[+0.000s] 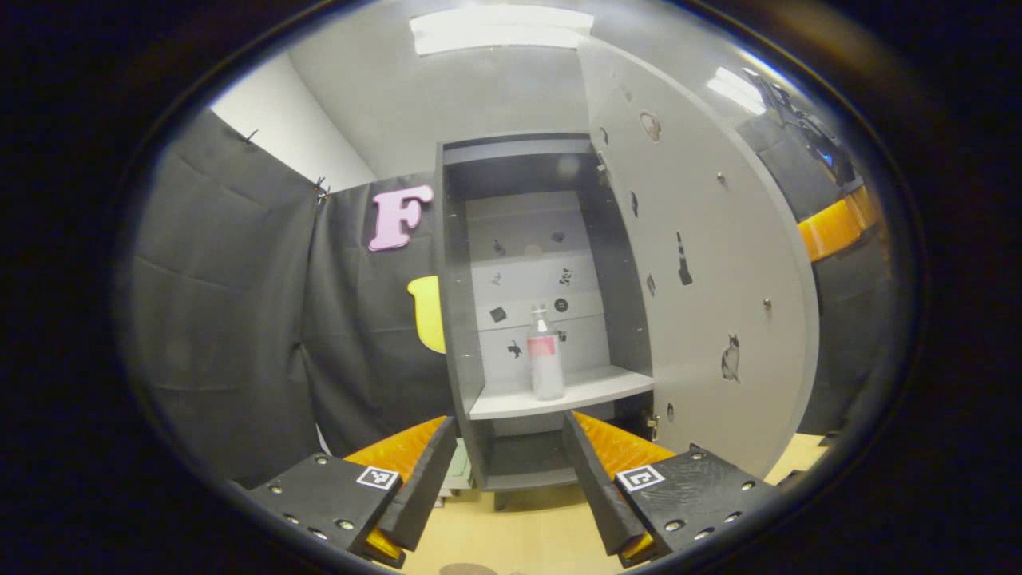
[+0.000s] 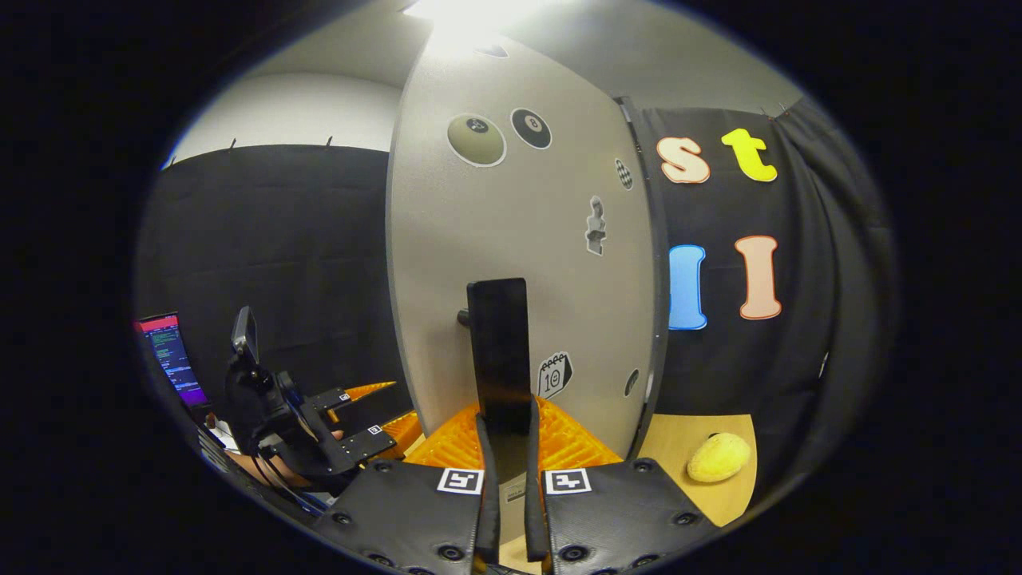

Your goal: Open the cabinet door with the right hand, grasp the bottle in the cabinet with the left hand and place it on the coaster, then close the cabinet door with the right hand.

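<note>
The grey cabinet (image 1: 455,319) stands open, its door (image 1: 703,279) swung out to the right. A clear bottle (image 1: 546,355) with a pink label stands upright on the middle shelf (image 1: 591,387). My left gripper (image 1: 507,455) is open, short of the cabinet and below the shelf, with the bottle ahead between its fingers' lines. In the right gripper view the door's outer face (image 2: 519,224) is close ahead. My right gripper (image 2: 507,447) is shut on the door's black handle (image 2: 499,343). Farther off to the left, a hand holds the left gripper (image 2: 351,431).
The cabinet stands on a light wooden table (image 1: 519,527). A yellow lemon-like object (image 2: 718,457) lies on the table to the right of the door. A monitor (image 2: 172,359) glows at the far left. An orange finger (image 1: 834,228) shows past the door's edge.
</note>
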`<state>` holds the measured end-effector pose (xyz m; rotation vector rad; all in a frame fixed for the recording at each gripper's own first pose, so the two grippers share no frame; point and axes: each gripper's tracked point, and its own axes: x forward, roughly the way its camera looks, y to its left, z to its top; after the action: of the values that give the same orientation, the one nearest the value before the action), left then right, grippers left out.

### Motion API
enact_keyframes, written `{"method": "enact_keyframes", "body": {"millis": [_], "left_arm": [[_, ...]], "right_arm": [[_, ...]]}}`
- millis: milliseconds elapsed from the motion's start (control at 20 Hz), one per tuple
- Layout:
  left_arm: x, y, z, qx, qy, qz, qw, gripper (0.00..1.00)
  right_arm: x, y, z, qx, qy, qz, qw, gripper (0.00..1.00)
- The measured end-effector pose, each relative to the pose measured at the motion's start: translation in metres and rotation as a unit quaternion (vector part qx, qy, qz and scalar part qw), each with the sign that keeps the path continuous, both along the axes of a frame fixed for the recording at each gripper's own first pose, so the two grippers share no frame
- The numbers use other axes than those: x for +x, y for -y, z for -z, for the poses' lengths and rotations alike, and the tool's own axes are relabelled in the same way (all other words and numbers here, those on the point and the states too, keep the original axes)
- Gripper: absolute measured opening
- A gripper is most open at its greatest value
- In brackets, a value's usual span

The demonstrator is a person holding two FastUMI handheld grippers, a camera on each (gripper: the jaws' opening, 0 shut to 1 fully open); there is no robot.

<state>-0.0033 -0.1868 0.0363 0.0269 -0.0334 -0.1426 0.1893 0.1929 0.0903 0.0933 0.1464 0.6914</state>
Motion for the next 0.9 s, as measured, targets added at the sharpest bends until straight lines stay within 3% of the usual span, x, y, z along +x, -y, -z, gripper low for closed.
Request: {"method": "enact_keyframes", "body": {"millis": [300,350,500,700,900], "left_arm": [[-0.004,0.043,-0.007,0.002,0.002,0.006,1.000,0.81],[-0.003,0.049,-0.006,0.001,-0.001,0.009,1.000,0.81],[-0.001,0.058,-0.012,-0.005,-0.007,0.015,1.000,0.81],[0.020,0.067,-0.021,-0.018,-0.016,0.028,0.999,0.81],[0.049,0.058,-0.034,-0.033,-0.012,0.037,0.999,0.81]], "right_arm": [[0.009,0.038,0.001,0.004,0.017,0.051,0.999,0.13],[0.009,0.045,0.000,0.010,0.017,0.059,0.998,0.17],[0.007,0.034,0.000,0.037,0.004,0.036,0.999,0.13],[0.004,0.040,0.000,0.012,0.027,0.037,0.999,0.17],[-0.002,0.041,0.002,0.049,-0.005,0.031,0.998,0.18]]}}
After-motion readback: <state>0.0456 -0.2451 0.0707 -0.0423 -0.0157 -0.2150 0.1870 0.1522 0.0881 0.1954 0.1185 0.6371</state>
